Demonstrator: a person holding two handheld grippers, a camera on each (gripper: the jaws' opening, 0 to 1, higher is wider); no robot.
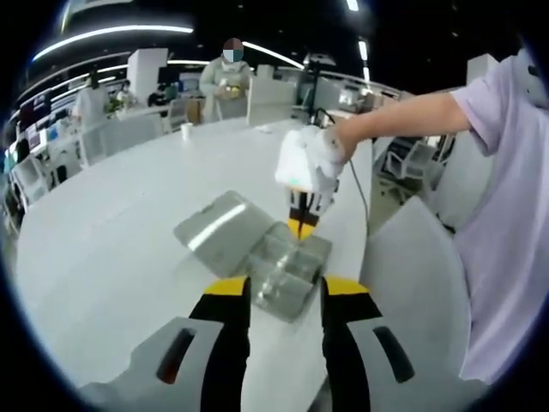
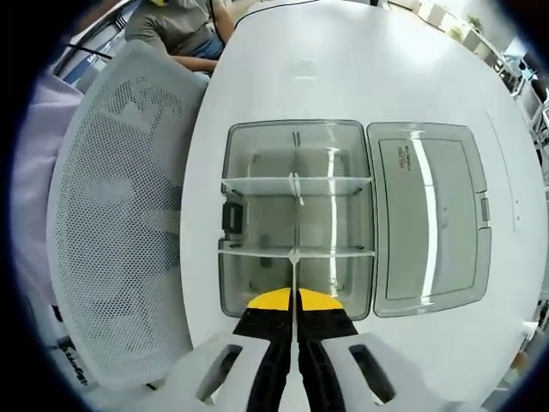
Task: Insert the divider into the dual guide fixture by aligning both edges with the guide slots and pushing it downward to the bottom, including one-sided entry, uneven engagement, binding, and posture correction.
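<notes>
A clear plastic box [image 2: 296, 219] sits on a white desk [image 2: 360, 69] with its lid [image 2: 426, 215] swung open and lying flat at 3 o'clock of the box in the right gripper view. Two clear walls cross the box from side to side and cut it into small rooms.

The right gripper [image 2: 294, 318] reaches in from 6 o'clock, right at the near edge of the box. Its yellow-tipped fingers [image 2: 270, 302] are pressed close together on a thin clear divider [image 2: 294, 266]. The divider stands on its edge and runs from the fingers toward 12 o'clock, into the box. It is hard to see how deep the divider sits, since it is clear like the box.

In the left gripper view, the left gripper [image 1: 286, 296] has its fingers [image 1: 226, 287] spread wide apart and holds nothing. It sits just short of the box [image 1: 287, 270], which lies at 12 o'clock of it. The right gripper [image 1: 300, 225] comes down on the far side of the box, held by a hand [image 1: 330, 148].

A white mesh chair [image 2: 120, 215] stands at 9 o'clock of the desk in the right gripper view.
</notes>
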